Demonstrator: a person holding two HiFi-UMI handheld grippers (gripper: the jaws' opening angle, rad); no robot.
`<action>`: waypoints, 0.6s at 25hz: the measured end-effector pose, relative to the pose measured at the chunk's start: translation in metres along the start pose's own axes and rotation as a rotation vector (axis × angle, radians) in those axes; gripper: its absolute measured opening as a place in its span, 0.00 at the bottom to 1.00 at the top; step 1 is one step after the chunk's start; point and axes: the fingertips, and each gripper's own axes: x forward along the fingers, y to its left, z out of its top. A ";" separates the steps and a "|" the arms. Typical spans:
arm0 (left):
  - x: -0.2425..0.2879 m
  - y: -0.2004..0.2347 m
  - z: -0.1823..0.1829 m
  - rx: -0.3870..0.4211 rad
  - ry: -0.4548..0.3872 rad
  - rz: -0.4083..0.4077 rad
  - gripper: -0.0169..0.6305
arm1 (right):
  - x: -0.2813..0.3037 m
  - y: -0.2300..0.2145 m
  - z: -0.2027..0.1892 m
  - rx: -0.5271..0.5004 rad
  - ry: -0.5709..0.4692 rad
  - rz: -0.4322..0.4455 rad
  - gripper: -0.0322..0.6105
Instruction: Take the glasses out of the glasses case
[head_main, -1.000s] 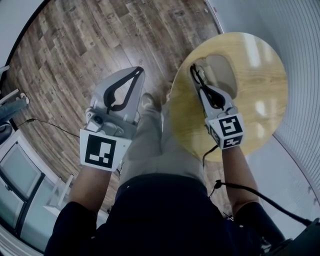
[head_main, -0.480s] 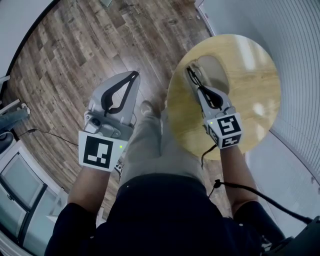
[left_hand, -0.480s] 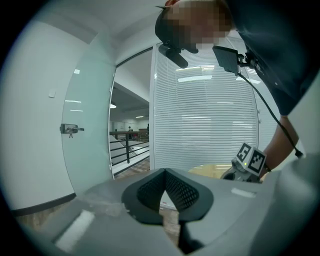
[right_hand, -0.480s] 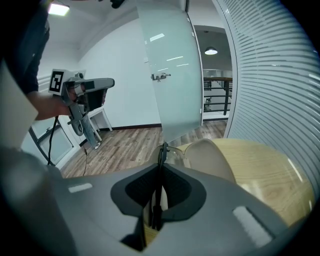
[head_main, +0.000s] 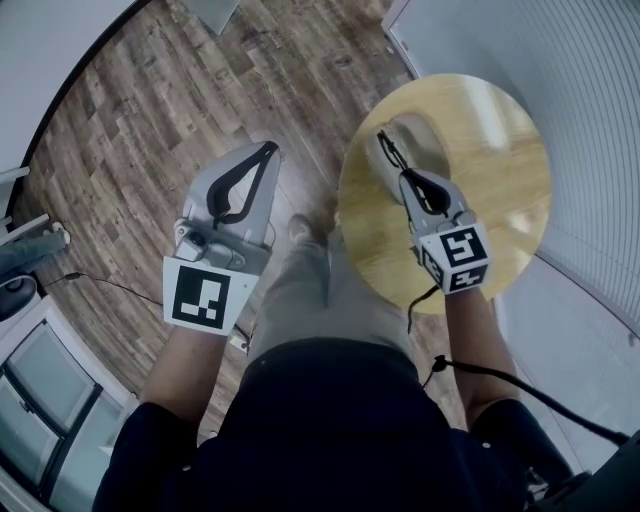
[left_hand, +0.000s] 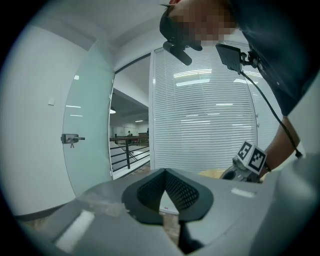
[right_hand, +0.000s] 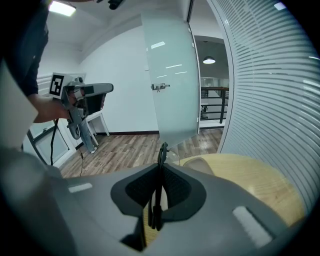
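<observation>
While the thin black-framed glasses (head_main: 388, 150) stand clamped edge-on between its closed jaws, the right gripper (head_main: 403, 175) hangs over the near left part of the round light-wood table (head_main: 500, 200). The frame sticks out past the fingertips and, in the head view, crosses the near left edge of the pale beige oval glasses case (head_main: 425, 140), which lies on the tabletop. Whether the frame touches the case cannot be told. In the right gripper view the glasses rise upright above the jaw tips, with the case lying just beyond them.

Set against the picture from a second ago, the grip on the glasses looks the same, but the case now sits more directly under the frame, where earlier it lay mostly to the frame's right. The head camera has also shifted a little, so the table shows slightly smaller.

Well apart to the left, the left gripper (head_main: 270, 148) is held over the dark wood-plank floor (head_main: 150, 120) as before, its jaws closed tip to tip on nothing.
</observation>
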 end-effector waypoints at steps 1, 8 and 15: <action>0.000 0.000 0.004 0.005 -0.008 -0.001 0.03 | -0.002 -0.001 0.002 -0.001 -0.008 -0.005 0.10; -0.022 -0.004 0.041 0.032 -0.060 -0.001 0.03 | -0.034 0.008 0.025 -0.009 -0.051 -0.044 0.10; -0.038 -0.006 0.075 0.070 -0.115 0.018 0.03 | -0.062 0.012 0.050 -0.032 -0.109 -0.068 0.10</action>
